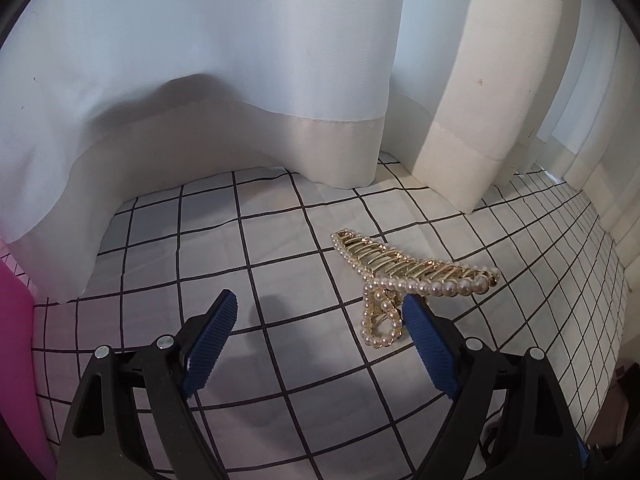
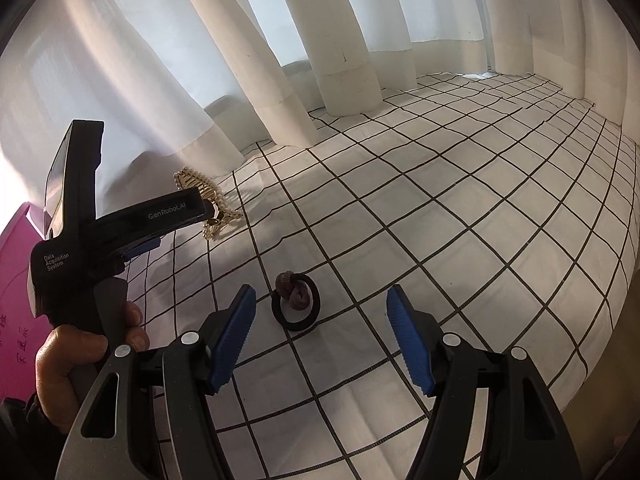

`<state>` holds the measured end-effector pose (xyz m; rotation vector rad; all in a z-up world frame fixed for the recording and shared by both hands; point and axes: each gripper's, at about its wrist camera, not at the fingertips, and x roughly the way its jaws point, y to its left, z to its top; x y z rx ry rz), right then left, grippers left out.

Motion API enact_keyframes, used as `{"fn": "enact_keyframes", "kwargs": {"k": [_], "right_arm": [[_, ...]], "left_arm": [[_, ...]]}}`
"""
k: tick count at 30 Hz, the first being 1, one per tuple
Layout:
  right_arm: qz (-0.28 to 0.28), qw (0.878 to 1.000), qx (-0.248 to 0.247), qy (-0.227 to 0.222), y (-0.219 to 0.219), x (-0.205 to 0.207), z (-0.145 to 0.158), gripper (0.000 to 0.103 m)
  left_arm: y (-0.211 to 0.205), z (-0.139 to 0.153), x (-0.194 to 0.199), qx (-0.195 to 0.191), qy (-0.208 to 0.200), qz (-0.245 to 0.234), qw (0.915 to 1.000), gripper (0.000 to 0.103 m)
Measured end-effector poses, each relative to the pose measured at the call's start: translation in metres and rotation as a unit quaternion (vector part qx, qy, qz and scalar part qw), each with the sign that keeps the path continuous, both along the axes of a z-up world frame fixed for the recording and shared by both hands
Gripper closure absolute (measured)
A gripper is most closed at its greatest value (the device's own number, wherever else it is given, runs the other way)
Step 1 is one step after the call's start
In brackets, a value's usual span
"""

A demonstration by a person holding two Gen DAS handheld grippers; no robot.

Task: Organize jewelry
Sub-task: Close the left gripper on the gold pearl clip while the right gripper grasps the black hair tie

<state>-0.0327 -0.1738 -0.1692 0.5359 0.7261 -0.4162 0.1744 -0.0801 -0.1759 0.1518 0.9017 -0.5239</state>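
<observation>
A: Which step are we at?

B: The approach, I'd say. Nothing is picked up. The left gripper (image 1: 316,304) hangs released over the desk (image 1: 280,360), its jaws spread wide, with the pearl clip (image 1: 404,276) lying just ahead and to the right of them. The clip's looped handle end sits just beside the right blue pad (image 1: 428,344); whether the two touch I cannot tell from this angle.

A: And the other side?

B: The right gripper (image 2: 320,308) is released too, jaws wide, empty. The hair tie (image 2: 296,300), a black ring with a brownish knot on it, lies flat on the checked cloth just ahead of the jaws, a little left of the midline. From that camera the clip shows further off toward the back edge by the curtain (image 2: 240,80), partly hidden behind the left tool.

A: Where do they go?

B: There's a pink thing (image 1: 16,340) at the left edge, possibly a box, but too little of it shows to be sure.

A: So the next move?

B: Likely the left gripper shifts right so the clip's handle falls between the pads, then lowers and closes. The handle is narrow and beaded, so the pads should meet it squarely or it may skid.
</observation>
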Motion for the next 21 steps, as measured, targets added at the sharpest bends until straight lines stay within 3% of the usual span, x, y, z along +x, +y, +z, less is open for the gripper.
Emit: {"fn": "enact_keyframes", "kwargs": {"k": [9, 21], "right_arm": [[0.006, 1.000, -0.016, 0.015, 0.000, 0.015, -0.005, 0.038], [0.024, 0.996, -0.067, 0.050, 0.013, 0.031, -0.016, 0.039]], "left_arm": [[0.002, -0.008, 0.015, -0.003, 0.019, 0.014, 0.9997, 0.018], [-0.003, -0.010, 0.018, -0.007, 0.008, 0.010, 0.9999, 0.017]]}}
